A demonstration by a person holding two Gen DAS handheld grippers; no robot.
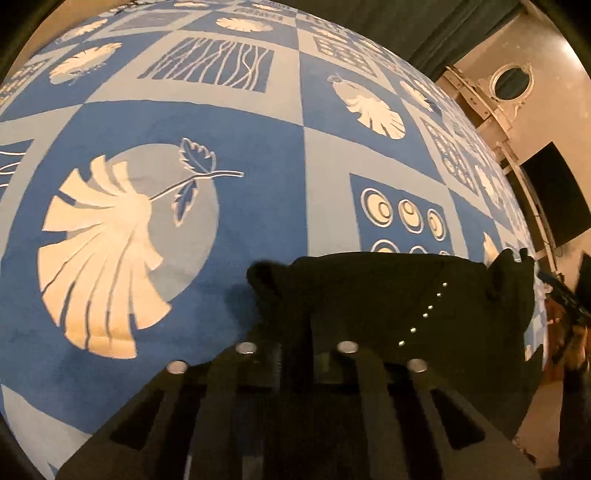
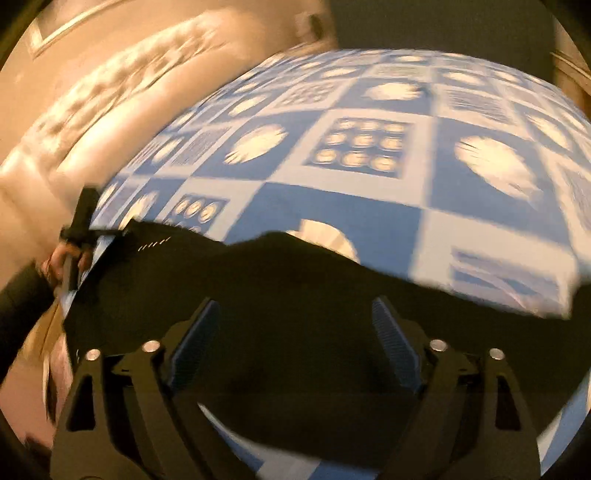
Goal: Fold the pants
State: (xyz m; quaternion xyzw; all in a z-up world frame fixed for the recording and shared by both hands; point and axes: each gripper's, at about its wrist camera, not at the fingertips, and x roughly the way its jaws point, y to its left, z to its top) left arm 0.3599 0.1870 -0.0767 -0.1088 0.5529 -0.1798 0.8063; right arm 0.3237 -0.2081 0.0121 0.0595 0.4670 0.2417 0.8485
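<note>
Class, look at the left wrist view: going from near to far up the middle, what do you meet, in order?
left claw → black pants → blue patterned bedspread → dark curtain

This looks like a room in a home, likely a bedroom; a wide blue-and-white patterned bedspread (image 1: 258,122) covers what seems a bed, warm lamplight falls on cream walls (image 1: 550,66). An oval ornate mirror (image 1: 511,82) hangs there; a dark screen (image 1: 554,192) sits nearby.
</note>
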